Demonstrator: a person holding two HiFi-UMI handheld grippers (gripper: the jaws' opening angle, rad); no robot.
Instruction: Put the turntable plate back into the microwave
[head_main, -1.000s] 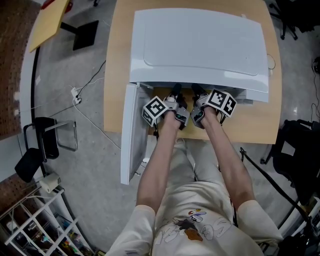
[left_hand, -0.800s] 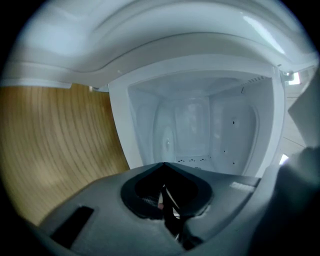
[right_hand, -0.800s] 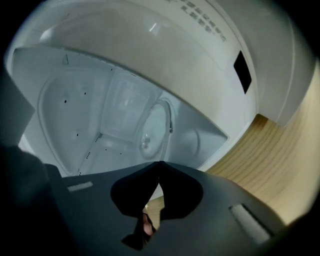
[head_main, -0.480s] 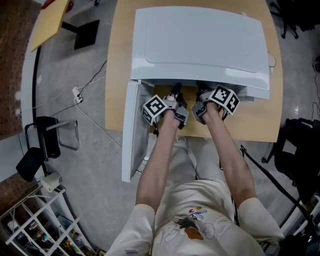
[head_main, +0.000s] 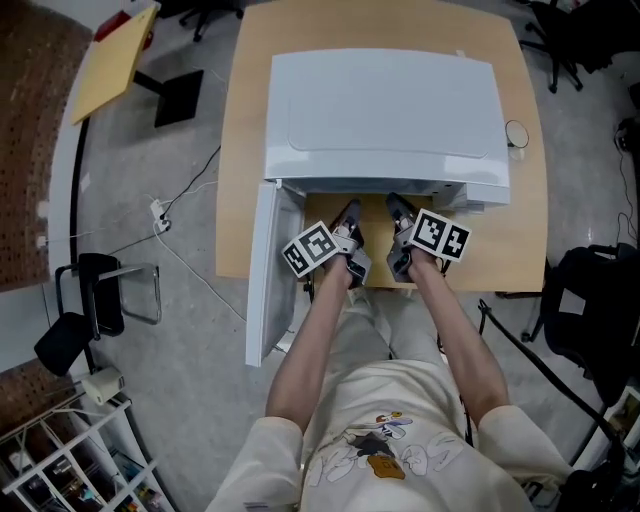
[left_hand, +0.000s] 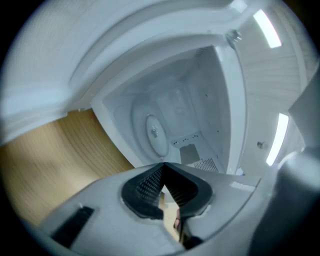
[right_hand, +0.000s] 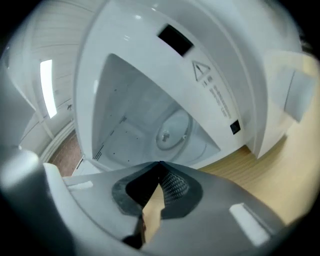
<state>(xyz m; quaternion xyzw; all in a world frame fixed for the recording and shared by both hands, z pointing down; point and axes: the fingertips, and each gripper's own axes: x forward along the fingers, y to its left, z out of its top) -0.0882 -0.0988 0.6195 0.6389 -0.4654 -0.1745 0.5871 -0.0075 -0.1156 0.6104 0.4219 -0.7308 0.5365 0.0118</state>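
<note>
A white microwave (head_main: 385, 110) stands on the wooden table (head_main: 245, 150) with its door (head_main: 262, 270) swung open to the left. The round turntable plate (left_hand: 154, 132) lies on the cavity floor, and the right gripper view shows the plate (right_hand: 172, 131) there too. My left gripper (head_main: 352, 210) and right gripper (head_main: 393, 203) hover side by side just outside the opening, over the table's front edge. The left gripper (left_hand: 162, 165) is shut with nothing between its pads. The right gripper (right_hand: 159, 164) is also shut and empty.
A small round ring-like thing (head_main: 516, 134) lies at the table's right edge. On the floor to the left are a cable with a plug strip (head_main: 157, 208), a black chair (head_main: 90, 300) and a wire rack (head_main: 60, 450). More black chairs (head_main: 590, 300) stand to the right.
Both grippers have drawn back out of the microwave opening toward the person and lifted a little, each rolling somewhat. Both stayed shut.
</note>
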